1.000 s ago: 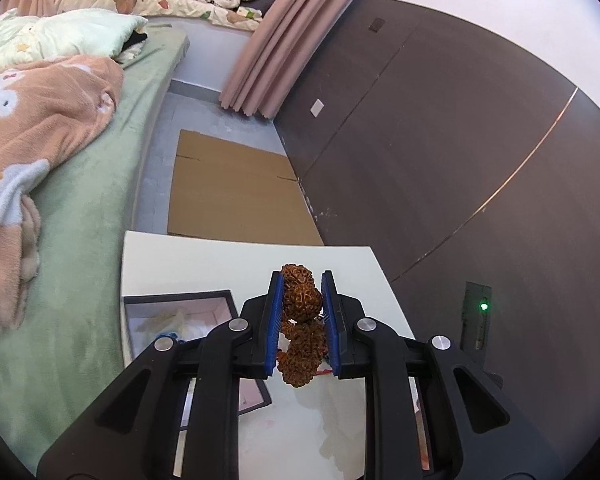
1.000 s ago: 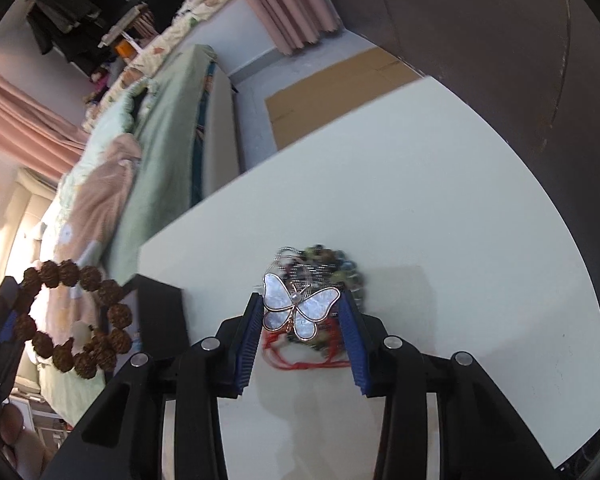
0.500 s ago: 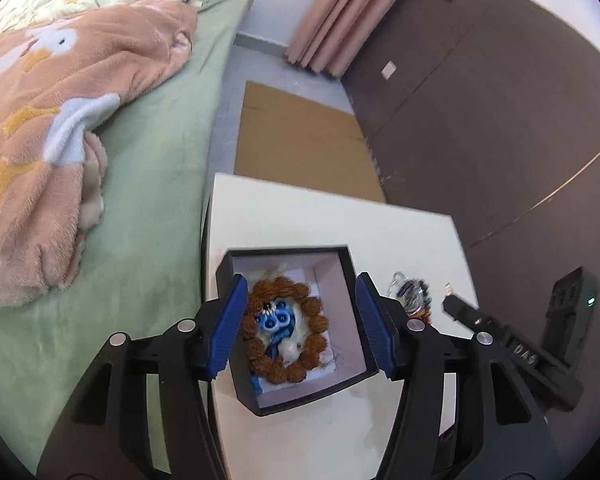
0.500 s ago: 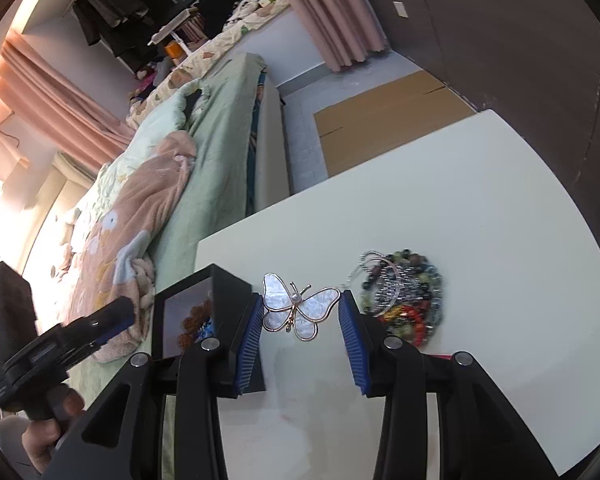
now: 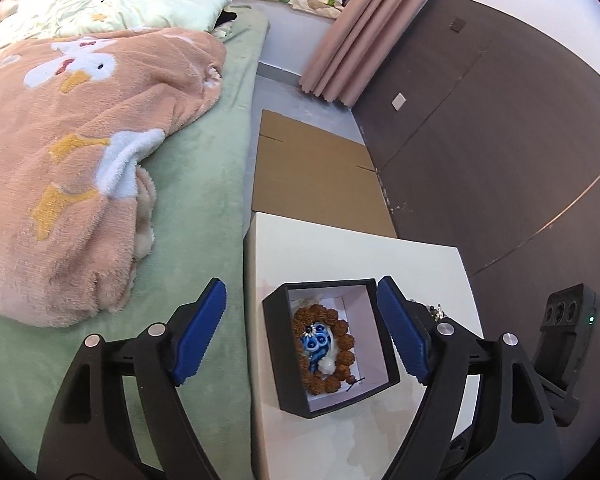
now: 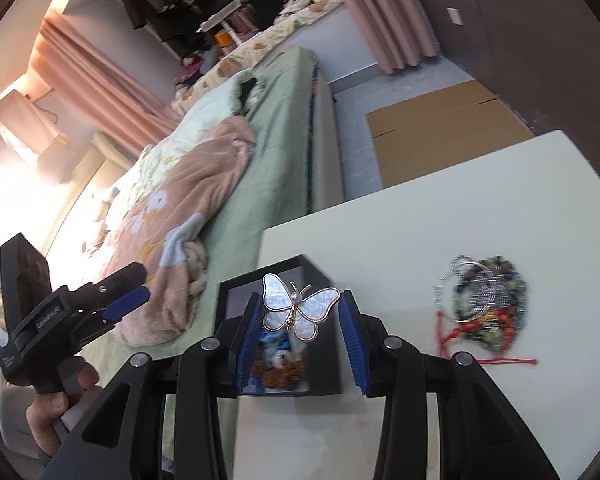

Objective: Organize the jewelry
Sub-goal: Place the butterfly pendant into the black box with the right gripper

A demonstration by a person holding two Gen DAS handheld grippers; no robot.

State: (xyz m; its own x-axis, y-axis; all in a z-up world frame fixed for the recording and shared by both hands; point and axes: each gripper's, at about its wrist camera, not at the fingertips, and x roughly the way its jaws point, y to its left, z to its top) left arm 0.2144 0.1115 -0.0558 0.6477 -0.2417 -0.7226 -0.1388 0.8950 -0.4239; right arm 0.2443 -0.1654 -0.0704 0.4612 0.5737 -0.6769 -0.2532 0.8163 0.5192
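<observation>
A black box [image 5: 384, 364] with a pale lining sits on the white surface [image 5: 340, 252], low and centre in the left wrist view. Inside it lies a ring of knobbly brown seed beads [image 5: 342, 354] curled around a blue-and-white ornament [image 5: 316, 344] (its exact form is too small to tell). The left gripper [image 5: 300, 328] hangs above the box with its blue-padded jaws spread wide and nothing between them, one pad over the green bed [image 5: 204, 184] edge, the other past the box's right wall.

In the right wrist view the right gripper [image 6: 300, 332] holds a butterfly brooch [image 6: 296, 308] over the same box [image 6: 328, 364], at lower centre of the frame. The brooch has four pearly white wings edged in gold-coloured metal, thin antennae and a small pearl at the head; it tilts, its left wing against the left jaw pad, while whether the right wing touches the other pad cannot be told. The brown beads and the blue piece show beneath it.

To the right on the surface, apart from the box, lies a heap of jewelry [image 6: 484, 308]: silver wire hoops, dark mixed beads and a red cord. A pink blanket [image 5: 80, 168] covers the bed at left.
</observation>
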